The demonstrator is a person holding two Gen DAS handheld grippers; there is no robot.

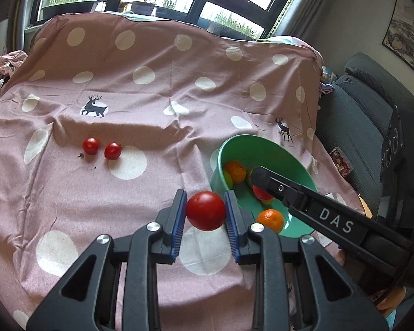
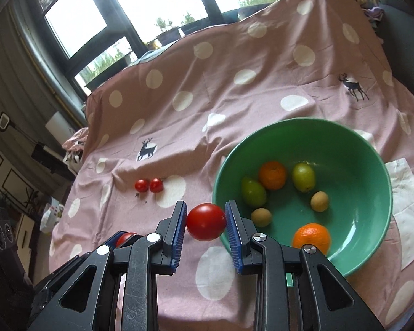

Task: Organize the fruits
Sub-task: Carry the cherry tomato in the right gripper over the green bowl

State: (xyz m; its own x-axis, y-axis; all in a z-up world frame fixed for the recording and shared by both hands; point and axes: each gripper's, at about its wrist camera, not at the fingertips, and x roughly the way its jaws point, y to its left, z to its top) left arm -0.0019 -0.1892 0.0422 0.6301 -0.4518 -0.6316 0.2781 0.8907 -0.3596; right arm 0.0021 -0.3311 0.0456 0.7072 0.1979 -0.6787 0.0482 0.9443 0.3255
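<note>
Both grippers carry fruit toward the green bowl [image 2: 372, 165]. The left gripper [image 1: 205, 211] clamps a red tomato [image 1: 206, 210] just left of it; the right gripper [image 2: 205, 222] pinches another tomato [image 2: 206, 221] near its rim. Two cherry tomatoes [image 1: 100, 147] wait on the cloth, far left.

A pink cloth [image 2: 234, 104] is patterned with white dots and dark deer; red tomatoes [image 1: 101, 147] and a green bowl [image 2: 372, 165] are seen.

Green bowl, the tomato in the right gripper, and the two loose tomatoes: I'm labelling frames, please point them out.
Green bowl [image 2: 372, 165], right wrist view, bare inner wall.
Held tomato [image 2: 206, 222], right wrist view, centre.
Loose tomatoes [image 1: 91, 145], left wrist view, left one's centre.
</note>
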